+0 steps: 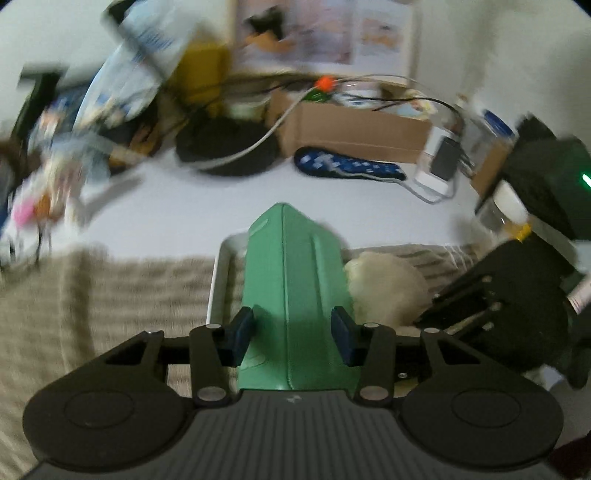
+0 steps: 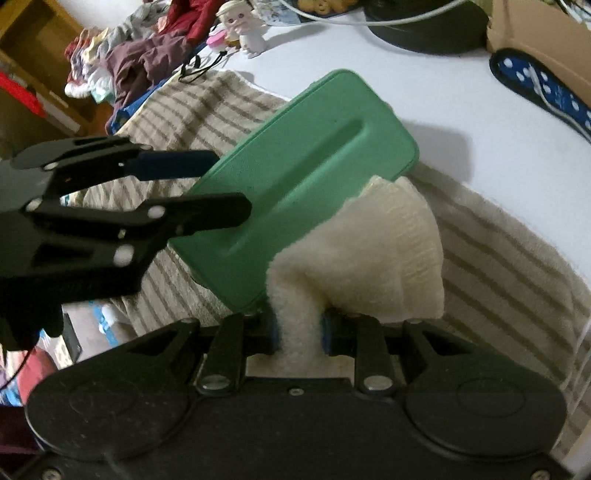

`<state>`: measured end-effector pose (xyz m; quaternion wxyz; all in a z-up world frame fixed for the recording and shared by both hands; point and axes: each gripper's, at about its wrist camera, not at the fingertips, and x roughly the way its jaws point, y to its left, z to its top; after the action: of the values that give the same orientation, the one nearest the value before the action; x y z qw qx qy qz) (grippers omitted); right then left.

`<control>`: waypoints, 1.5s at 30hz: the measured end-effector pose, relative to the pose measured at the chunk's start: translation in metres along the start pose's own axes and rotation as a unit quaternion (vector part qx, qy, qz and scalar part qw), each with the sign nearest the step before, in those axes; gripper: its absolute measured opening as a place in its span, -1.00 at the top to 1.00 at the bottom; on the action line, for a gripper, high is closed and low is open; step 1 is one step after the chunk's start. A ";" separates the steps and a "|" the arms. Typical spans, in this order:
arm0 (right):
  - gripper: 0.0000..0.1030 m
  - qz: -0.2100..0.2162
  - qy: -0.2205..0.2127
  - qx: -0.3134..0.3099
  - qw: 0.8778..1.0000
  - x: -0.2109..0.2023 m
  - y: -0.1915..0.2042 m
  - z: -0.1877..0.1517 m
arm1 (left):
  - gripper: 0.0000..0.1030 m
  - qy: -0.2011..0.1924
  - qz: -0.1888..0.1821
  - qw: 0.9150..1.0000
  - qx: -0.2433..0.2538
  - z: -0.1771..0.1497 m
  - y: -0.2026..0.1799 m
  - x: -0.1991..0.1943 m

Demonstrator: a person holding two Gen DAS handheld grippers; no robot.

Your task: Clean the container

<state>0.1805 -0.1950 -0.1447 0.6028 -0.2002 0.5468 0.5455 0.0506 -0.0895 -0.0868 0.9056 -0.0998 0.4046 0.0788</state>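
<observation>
My left gripper (image 1: 293,338) is shut on a green container lid (image 1: 293,295), held on edge above a white container (image 1: 218,280). In the right wrist view the lid (image 2: 295,192) is tilted, with the left gripper (image 2: 225,184) clamped on its left end. My right gripper (image 2: 299,332) is shut on a cream cloth (image 2: 369,258), which presses against the lid's lower right side. The cloth (image 1: 384,288) and right gripper (image 1: 436,314) also show in the left wrist view, right of the lid.
A striped beige towel (image 2: 498,251) lies on the white table (image 2: 461,110). A cardboard box (image 1: 351,129), a black round object (image 1: 225,147), a blue dotted item (image 1: 347,166), cables, a small doll (image 2: 243,29) and piled clothes (image 2: 140,59) crowd the far side.
</observation>
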 end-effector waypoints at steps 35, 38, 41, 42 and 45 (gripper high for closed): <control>0.59 0.011 -0.152 -0.023 0.988 -0.045 -0.012 0.072 | -0.27 0.063 -0.078 0.971 -0.216 -0.041 0.109 0.012; 0.59 -0.010 -0.121 -0.048 0.991 -0.027 -0.007 0.080 | -0.27 0.061 -0.111 0.955 -0.270 -0.055 0.118 0.016; 0.59 -0.011 -0.100 -0.046 0.994 -0.022 -0.012 0.081 | -0.29 0.035 -0.143 0.939 -0.310 -0.065 0.123 0.022; 0.59 -0.011 -0.097 -0.043 0.994 -0.023 -0.014 0.080 | -0.30 0.026 -0.146 0.934 -0.325 -0.067 0.126 0.023; 0.59 0.000 -0.085 -0.023 0.996 -0.023 -0.026 0.079 | -0.29 0.006 -0.172 0.907 -0.385 -0.077 0.141 0.024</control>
<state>0.2421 -0.1470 -0.1086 0.6423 -0.1666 0.4808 0.5732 -0.0205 0.0296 -0.1720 0.7937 -0.5095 0.3248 0.0712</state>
